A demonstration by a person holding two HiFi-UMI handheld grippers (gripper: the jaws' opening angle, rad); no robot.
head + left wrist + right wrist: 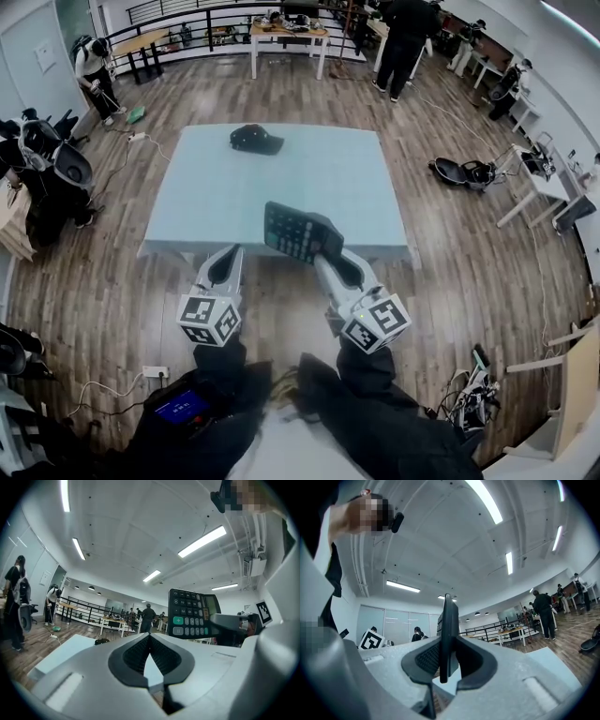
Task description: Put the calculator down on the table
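One calculator (295,232) clamped in the right gripper (323,253) above the bench (216,192) near edge, left gripper (228,255) alongside, clenched and empty, cap (256,140) near the far edge

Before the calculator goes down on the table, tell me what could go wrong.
1. The right claw pinches the calculator near one end, standing on edge. Most of it sticks out, so it may pivot or topple on touchdown.
2. It hangs roughly over the near edge of the table. Released here, it could tip onto the floor.
3. The shut left claw sits close beside it and could knock it.
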